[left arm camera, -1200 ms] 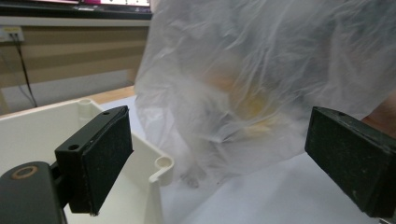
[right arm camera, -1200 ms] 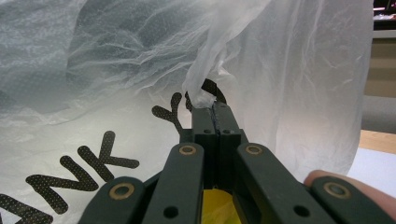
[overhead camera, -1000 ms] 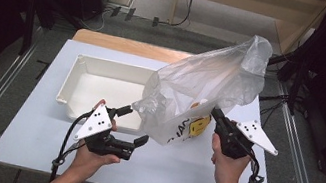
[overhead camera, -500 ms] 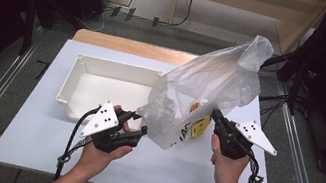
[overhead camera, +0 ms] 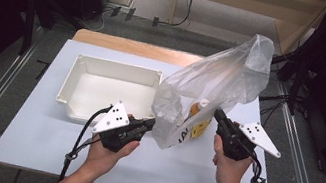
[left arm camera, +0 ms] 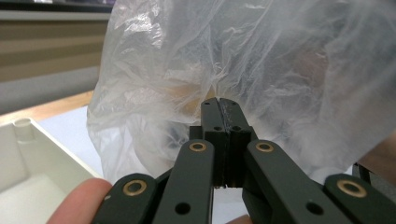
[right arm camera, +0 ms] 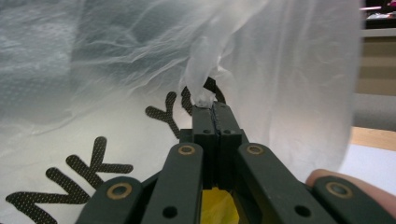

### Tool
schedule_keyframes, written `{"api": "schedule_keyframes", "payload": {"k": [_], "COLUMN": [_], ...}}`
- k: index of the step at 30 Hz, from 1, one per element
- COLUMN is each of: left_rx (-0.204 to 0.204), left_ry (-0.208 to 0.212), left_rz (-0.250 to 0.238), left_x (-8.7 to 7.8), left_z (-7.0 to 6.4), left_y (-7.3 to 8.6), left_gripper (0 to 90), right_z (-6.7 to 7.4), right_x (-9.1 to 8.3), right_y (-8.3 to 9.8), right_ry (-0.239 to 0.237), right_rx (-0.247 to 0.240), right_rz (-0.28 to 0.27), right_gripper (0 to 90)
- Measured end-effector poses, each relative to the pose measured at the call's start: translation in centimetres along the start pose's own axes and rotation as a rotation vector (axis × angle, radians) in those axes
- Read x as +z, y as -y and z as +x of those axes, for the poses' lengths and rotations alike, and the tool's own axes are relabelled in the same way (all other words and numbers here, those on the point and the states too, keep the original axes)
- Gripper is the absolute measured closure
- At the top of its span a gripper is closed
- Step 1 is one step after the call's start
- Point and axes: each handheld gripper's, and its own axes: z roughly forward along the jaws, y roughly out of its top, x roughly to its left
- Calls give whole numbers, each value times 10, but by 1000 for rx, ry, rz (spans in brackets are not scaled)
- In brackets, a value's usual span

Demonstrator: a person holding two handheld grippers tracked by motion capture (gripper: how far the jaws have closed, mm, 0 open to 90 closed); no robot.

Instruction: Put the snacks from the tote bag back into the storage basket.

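plastic bag (right arm camera: 116,154) — black letters "NK" and "Y", rest hidden

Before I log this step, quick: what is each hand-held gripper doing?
Left hand-held gripper: jaws just closed, pinching the plastic bag.
Right hand-held gripper: shut on a bunched piece of the same bag.

White table (overhead camera: 29,149) with white tray (overhead camera: 71,83) and translucent plastic bag (overhead camera: 218,81) resting on it.
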Motion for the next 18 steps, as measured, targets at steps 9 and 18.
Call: {"api": "schedule_keyframes", "payload": {"k": [9, 18], "left_rx": [-34, -40], "left_ry": [0, 1], "left_rz": [47, 69], "left_x": [11, 19], "left_z": [5, 3], "left_y": [8, 14], "left_gripper": [900, 900], "right_z": [0, 12], "right_x": [-12, -29], "right_y": [-14, -35], "right_ry": [-29, -3], "right_rx": [26, 7], "right_rz": [-42, -129], "right_gripper": [629, 389]}}
